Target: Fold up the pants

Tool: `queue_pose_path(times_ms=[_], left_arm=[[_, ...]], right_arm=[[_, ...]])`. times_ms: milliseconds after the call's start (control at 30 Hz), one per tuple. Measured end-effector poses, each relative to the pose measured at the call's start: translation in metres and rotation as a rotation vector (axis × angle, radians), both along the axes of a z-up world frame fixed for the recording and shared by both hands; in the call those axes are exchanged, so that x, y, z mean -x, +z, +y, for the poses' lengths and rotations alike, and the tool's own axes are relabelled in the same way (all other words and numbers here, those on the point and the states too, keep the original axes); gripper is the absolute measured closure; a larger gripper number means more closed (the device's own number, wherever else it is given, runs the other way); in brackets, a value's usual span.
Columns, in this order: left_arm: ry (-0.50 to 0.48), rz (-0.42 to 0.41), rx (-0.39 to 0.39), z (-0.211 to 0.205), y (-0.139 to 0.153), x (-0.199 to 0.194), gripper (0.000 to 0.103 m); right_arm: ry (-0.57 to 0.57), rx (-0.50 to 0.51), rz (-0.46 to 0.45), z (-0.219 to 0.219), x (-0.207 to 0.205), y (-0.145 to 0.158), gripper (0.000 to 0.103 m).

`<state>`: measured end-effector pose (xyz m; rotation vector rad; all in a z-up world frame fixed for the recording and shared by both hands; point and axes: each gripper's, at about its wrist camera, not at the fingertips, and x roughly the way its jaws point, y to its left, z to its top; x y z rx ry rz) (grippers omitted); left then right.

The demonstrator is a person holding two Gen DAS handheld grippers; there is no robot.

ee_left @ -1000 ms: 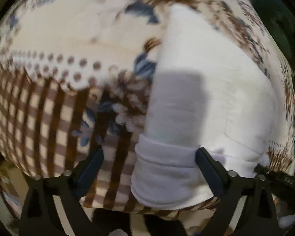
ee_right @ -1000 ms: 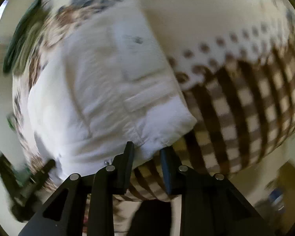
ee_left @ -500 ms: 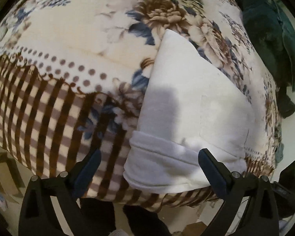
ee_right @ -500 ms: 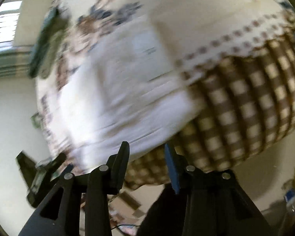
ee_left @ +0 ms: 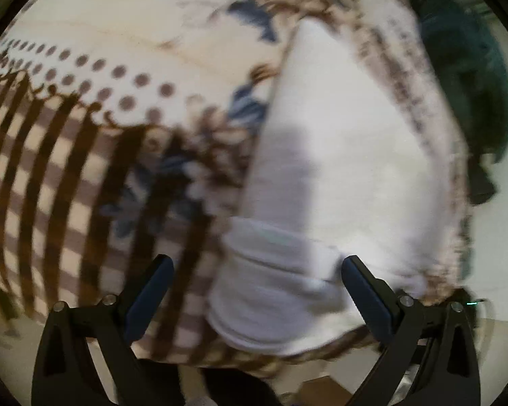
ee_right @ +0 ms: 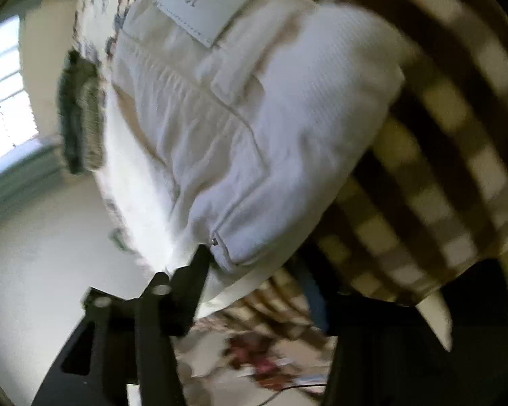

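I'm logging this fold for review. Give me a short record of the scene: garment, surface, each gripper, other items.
garment: white pants, folded into a thick bundle, lying on the blanket; a label patch shows on them
surface: floral and brown-checked blanket
left gripper: open, jaws wide, holding nothing
right gripper: jaws have just been opening; the near edge of the pants lies by them, not pinched
other items: dark green cloth at the blanket's far edge

The folded pants (ee_left: 338, 169) lie on the blanket (ee_left: 101, 67), right of its middle, with some dark clothing (ee_left: 464, 77) further right.
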<state>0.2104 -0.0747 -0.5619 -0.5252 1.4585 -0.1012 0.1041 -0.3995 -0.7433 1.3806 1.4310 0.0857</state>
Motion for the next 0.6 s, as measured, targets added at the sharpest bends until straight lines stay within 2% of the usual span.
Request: queue_pose_path(times_ms=[67, 167, 233, 267, 333, 400, 467, 533, 600], left_arm=[[-0.019, -0.038, 0.038, 0.003, 0.004, 0.001, 0.001], [0.011, -0.044, 0.101, 0.004, -0.013, -0.009, 0.001], [0.022, -0.016, 0.118, 0.003, -0.024, -0.016, 0.001], [0.014, 0.016, 0.092, -0.001, -0.027, -0.021, 0.005], [0.003, -0.02, 0.09, 0.001, -0.012, -0.027, 0.005], [-0.008, -0.071, 0.045, 0.005, 0.015, -0.037, 0.005], [0.002, -0.095, 0.029, 0.008, 0.031, -0.052, 0.005], [0.01, -0.11, 0.034, 0.012, 0.041, -0.075, 0.005], [0.003, -0.114, -0.003, 0.005, 0.038, -0.109, 0.005]], right_arm=[[-0.056, -0.059, -0.032, 0.0, 0.008, -0.007, 0.038], [-0.097, -0.082, -0.068, -0.01, 0.011, -0.017, 0.037], [-0.125, -0.088, -0.094, -0.009, 0.008, -0.025, 0.032], [-0.132, -0.086, -0.094, -0.008, 0.007, -0.028, 0.032], [-0.143, -0.094, -0.079, -0.01, 0.008, -0.031, 0.032], [-0.112, -0.081, -0.065, -0.013, 0.011, -0.022, 0.032], [-0.066, -0.015, -0.011, -0.017, 0.016, -0.009, 0.032], [-0.05, 0.104, -0.012, -0.028, 0.023, 0.02, 0.032], [-0.044, 0.233, -0.017, -0.039, 0.023, 0.049, 0.032]])
